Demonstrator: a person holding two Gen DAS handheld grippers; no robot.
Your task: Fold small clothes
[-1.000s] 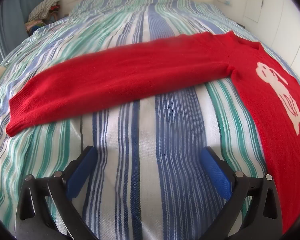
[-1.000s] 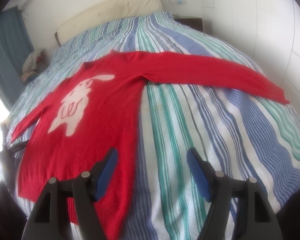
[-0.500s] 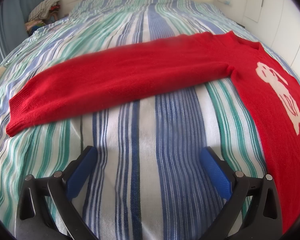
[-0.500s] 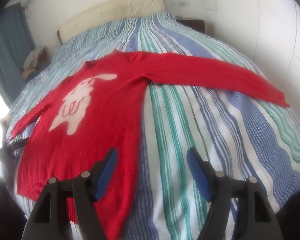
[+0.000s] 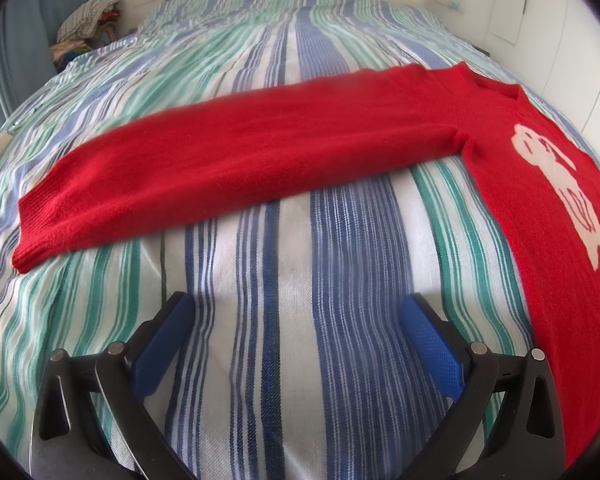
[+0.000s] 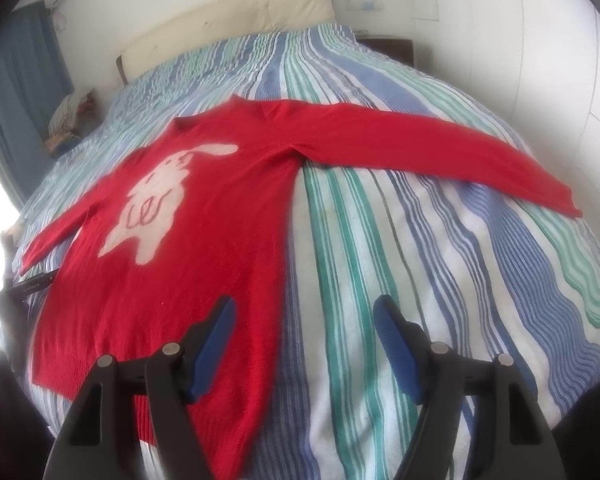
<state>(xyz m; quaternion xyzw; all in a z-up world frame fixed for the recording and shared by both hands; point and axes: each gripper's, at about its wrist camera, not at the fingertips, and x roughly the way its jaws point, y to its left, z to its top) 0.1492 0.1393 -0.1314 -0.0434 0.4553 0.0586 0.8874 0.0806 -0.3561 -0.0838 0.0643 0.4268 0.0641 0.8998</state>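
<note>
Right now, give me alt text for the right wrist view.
A red sweater with a white rabbit design lies flat, sleeves spread, on a striped bedspread. The open right gripper hovers over the sweater's near edge, holding nothing.

The right gripper (image 6: 302, 316) now sits slightly farther left over the bed, so more of the red sweater (image 6: 204, 216) lies beneath its left finger, and the sweater's body fills more of that view. The far sleeve's cuff (image 6: 568, 204) appears a little lower in the right wrist view.
</note>
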